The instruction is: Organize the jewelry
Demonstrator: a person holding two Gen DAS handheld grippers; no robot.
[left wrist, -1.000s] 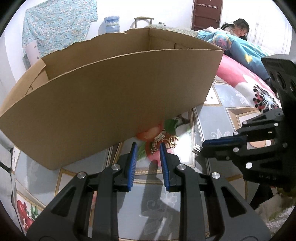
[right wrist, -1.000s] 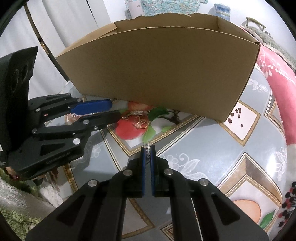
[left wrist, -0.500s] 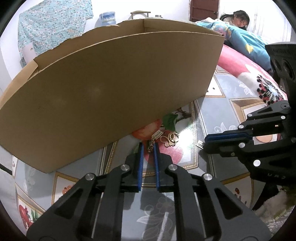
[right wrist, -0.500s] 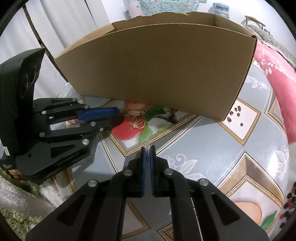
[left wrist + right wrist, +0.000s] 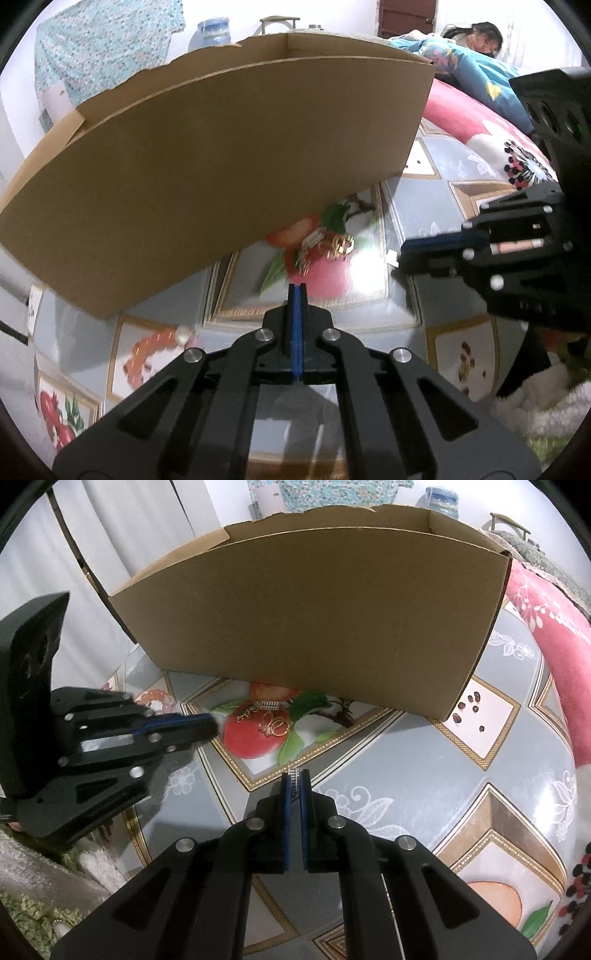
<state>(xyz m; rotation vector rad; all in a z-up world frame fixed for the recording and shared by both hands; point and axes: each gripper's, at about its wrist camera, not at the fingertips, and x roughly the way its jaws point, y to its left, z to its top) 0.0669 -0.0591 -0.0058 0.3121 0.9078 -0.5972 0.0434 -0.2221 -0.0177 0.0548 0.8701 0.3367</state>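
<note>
Open cardboard box (image 5: 314,620) filling upper frame, patterned tablecloth (image 5: 424,775) beneath, left gripper (image 5: 297,286) at lower centre with jaws just closed on nothing, right gripper (image 5: 295,772) pinching a small silver clasp piece (image 5: 294,777), gold jewelry pile (image 5: 271,723) mid-frame below the box.

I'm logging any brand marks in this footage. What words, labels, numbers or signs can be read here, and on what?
None can be read.
Cardboard box: plain brown wall, no print showing.
Patterned tablecloth: fruit, leaves and flowers only, no lettering.
Left gripper: faint raised marking on its black body, too blurred to read.
Right gripper: no marking visible.
Water jug by the far wall: label too small to read.
</note>
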